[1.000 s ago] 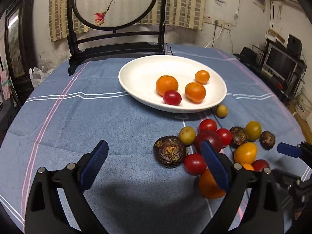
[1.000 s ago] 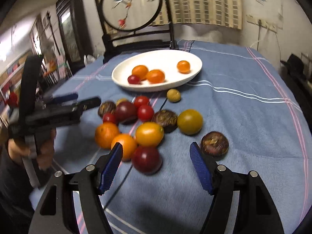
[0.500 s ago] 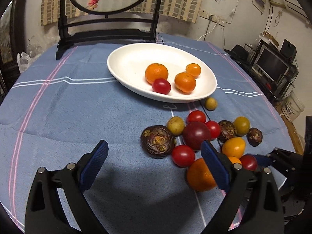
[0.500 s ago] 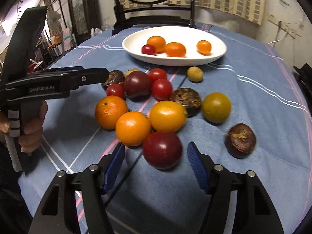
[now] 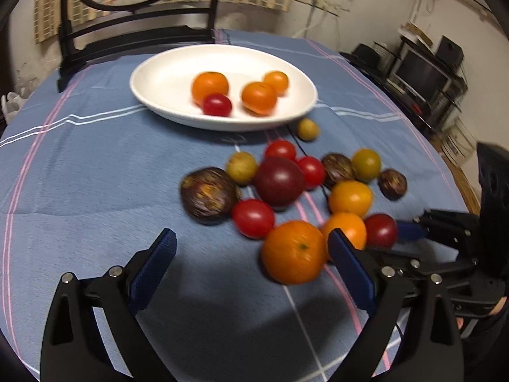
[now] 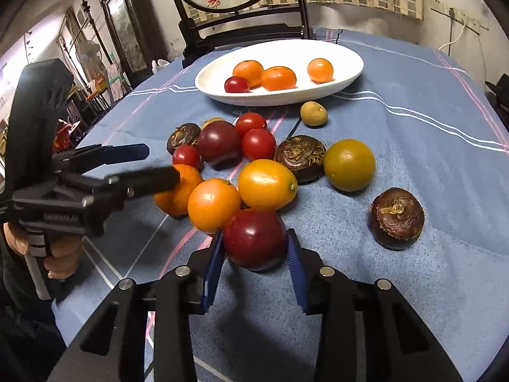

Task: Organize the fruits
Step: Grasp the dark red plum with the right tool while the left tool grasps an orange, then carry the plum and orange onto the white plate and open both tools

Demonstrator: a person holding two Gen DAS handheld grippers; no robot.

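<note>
A white plate point(image 5: 159, 73) point(image 6: 343, 73) at the back holds three oranges and a red tomato. Several loose fruits lie on the blue cloth in front of it. My right gripper point(image 6: 254, 251) has closed its blue pads on both sides of a dark red tomato point(image 6: 254, 238), which rests on the cloth; it also shows in the left wrist view point(image 5: 380, 229). My left gripper point(image 5: 251, 254) is open, with a large orange point(image 5: 294, 251) point(image 6: 178, 191) just inside its right finger. In the right wrist view the left gripper point(image 6: 152, 165) reaches in from the left.
A dark chair with a round painted panel point(image 6: 241, 28) stands behind the plate. Dark brown fruits point(image 6: 397, 218) point(image 5: 208, 195), yellow ones point(image 6: 349, 164) and small red tomatoes point(image 5: 253, 218) crowd the middle. A TV stand point(image 5: 423, 73) is off the table's right edge.
My right gripper moved forward and closed around the dark red tomato. My left gripper moved forward and right, so the large orange now sits by its right finger.
</note>
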